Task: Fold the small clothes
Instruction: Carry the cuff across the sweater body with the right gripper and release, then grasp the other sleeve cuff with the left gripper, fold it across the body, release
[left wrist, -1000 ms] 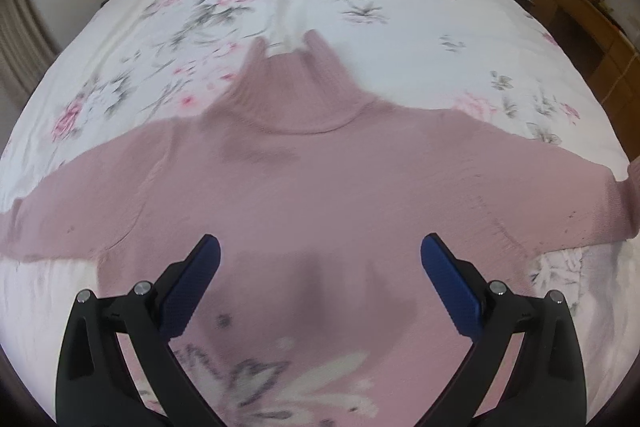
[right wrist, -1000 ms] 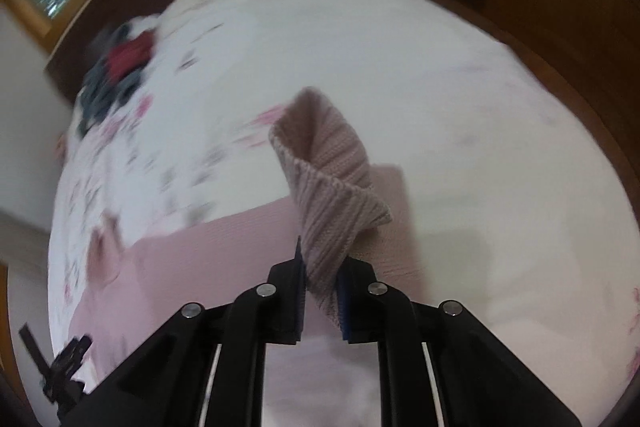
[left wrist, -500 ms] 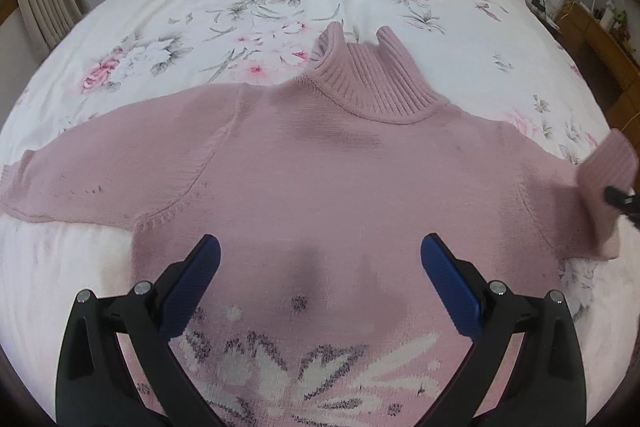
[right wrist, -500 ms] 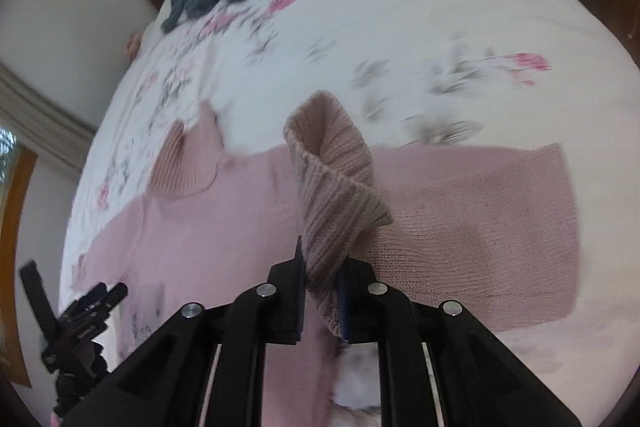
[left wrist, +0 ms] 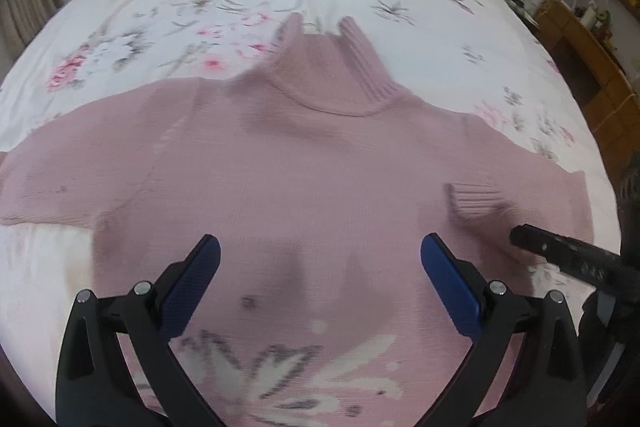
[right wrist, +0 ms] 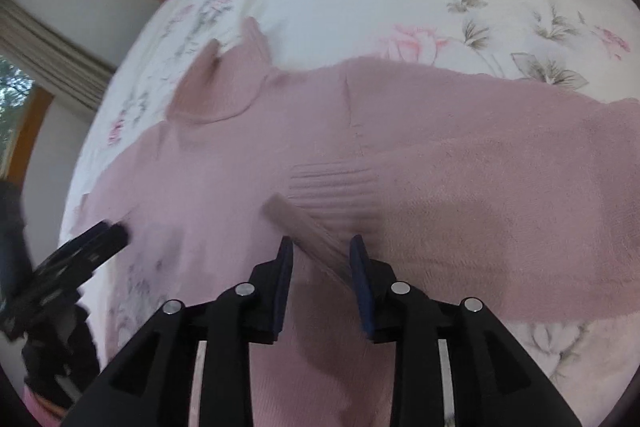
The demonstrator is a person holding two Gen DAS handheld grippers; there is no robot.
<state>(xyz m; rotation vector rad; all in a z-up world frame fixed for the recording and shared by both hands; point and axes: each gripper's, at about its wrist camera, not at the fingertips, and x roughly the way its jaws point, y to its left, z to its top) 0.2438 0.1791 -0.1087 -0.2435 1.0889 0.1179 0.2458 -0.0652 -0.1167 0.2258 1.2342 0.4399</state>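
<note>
Presently: pink sweater [left wrist: 304, 163] on bed [left wrist: 400, 39], right sleeve [right wrist: 500, 195] folded inward, left sleeve unfolded; right tongs [right wrist: 320, 247] parted around cuff [right wrist: 336, 183], left tongs [left wrist: 320, 255] apart, empty.

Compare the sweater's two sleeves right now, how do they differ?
The right sleeve is folded inward, its ribbed cuff lying on the sweater's chest; the left sleeve lies spread straight out on the bedspread. The right gripper hovers at the cuff; nothing nears the left sleeve. Both are pink knit.

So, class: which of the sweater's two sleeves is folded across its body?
The sleeve by the right gripper: its ribbed cuff lies on the chest. The other sleeve lies outstretched.
</note>
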